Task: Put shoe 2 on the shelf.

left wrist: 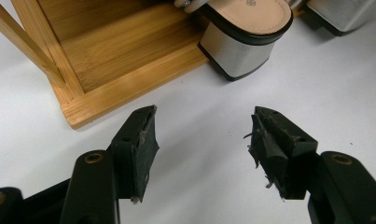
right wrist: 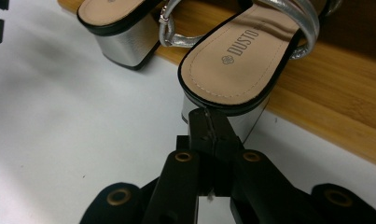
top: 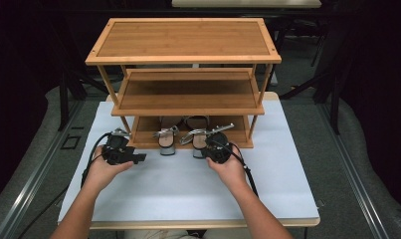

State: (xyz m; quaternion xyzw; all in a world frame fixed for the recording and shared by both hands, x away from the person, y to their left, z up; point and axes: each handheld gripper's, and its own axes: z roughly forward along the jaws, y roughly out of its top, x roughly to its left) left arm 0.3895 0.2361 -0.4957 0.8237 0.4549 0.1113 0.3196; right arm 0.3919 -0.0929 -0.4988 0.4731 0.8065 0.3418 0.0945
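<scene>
A three-tier bamboo shoe rack (top: 183, 59) is seen standing on a white table top (top: 178, 189), and a pair of silver block-heeled sandals with tan insoles is seen resting on its lowest shelf, heels overhanging the front edge toward the person. The right-hand sandal (right wrist: 241, 60) lies directly ahead of the right gripper (right wrist: 209, 126), its long axis running from the heel nearest the jaws away into the rack; the jaws are pressed together with nothing between them, and their tips are set against, or just short of, the silver heel block, though actual contact cannot be judged. The left-hand sandal (left wrist: 251, 32) lies ahead and to the right of the left gripper (left wrist: 202, 140), well apart from it, and that gripper's jaws are held wide over bare table beside the rack's front corner. The right hand is judged the nearer, so a push along the sandal's length seems called for.
</scene>
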